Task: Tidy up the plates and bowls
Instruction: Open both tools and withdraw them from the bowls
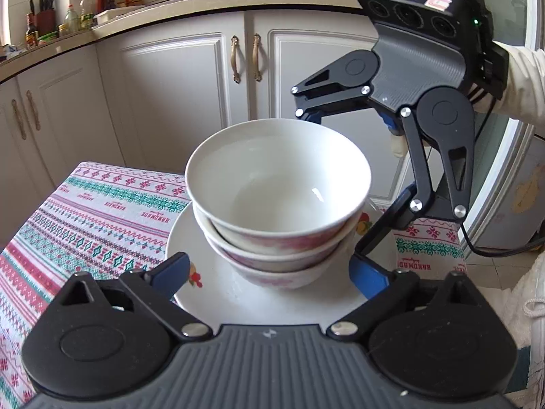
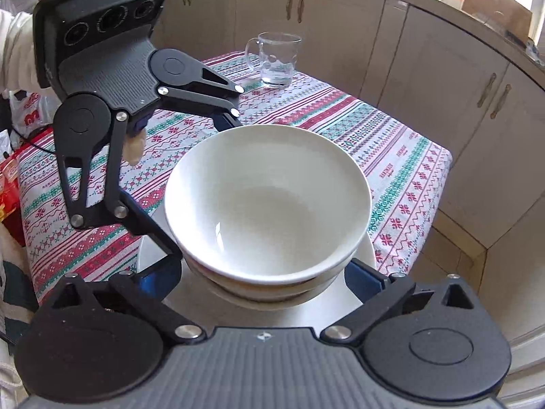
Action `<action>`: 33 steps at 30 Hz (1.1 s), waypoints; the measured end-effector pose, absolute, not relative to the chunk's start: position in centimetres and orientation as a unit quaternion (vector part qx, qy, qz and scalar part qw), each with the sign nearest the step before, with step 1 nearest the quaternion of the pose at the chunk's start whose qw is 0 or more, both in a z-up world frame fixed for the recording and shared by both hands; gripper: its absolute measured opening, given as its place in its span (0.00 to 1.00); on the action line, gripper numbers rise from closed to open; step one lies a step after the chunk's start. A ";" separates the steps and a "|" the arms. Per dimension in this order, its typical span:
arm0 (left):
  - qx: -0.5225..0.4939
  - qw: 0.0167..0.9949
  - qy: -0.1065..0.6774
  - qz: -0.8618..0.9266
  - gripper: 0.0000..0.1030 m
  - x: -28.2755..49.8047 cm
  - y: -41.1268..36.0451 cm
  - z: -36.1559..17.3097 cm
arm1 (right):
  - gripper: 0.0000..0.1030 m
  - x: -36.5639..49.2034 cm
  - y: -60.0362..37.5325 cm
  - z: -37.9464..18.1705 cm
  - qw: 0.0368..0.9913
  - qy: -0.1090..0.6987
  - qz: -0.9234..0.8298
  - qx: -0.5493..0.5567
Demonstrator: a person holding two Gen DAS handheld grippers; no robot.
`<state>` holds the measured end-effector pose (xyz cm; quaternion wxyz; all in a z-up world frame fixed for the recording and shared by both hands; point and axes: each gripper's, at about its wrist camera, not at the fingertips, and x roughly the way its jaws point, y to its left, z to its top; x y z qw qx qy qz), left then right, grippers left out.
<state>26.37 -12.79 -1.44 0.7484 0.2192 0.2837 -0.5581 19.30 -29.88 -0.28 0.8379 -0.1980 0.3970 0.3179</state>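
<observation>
Bowls point(image 1: 277, 191) stacked on plate point(image 1: 218, 293), glass mug point(image 2: 276, 59) behind, patterned tablecloth point(image 2: 391, 156)

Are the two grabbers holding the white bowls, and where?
Nothing is held. The left gripper and right gripper have jaws open either side of the stacked white ceramic bowls, not pressing them.

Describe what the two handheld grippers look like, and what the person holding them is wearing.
Both the left gripper and right gripper have ribbed grey bodies, black linkage arms with round pivot discs and silver bolts, and blue finger pads. Each carries a black camera block with three round lenses; the right one's bears a pink sticker and a green light. Black cables trail off. The sleeves are cream-white.
</observation>
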 end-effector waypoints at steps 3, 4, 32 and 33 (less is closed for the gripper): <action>0.227 0.762 0.274 -0.541 0.97 25.1 -12.0 -1.1 | 1.00 18.4 -29.8 0.0 0.845 0.394 0.303 -0.196; 0.228 0.772 0.265 -0.530 0.97 24.4 -11.6 -1.0 | 1.00 18.0 -29.8 0.1 0.848 0.393 0.297 -0.195; 0.069 0.948 0.235 -0.206 0.99 10.3 -6.3 4.1 | 1.00 3.7 -24.6 3.9 0.942 0.326 -0.065 -0.033; 0.070 0.950 0.232 -0.199 0.99 9.9 -6.4 4.3 | 1.00 3.3 -24.4 4.0 0.943 0.322 -0.069 -0.035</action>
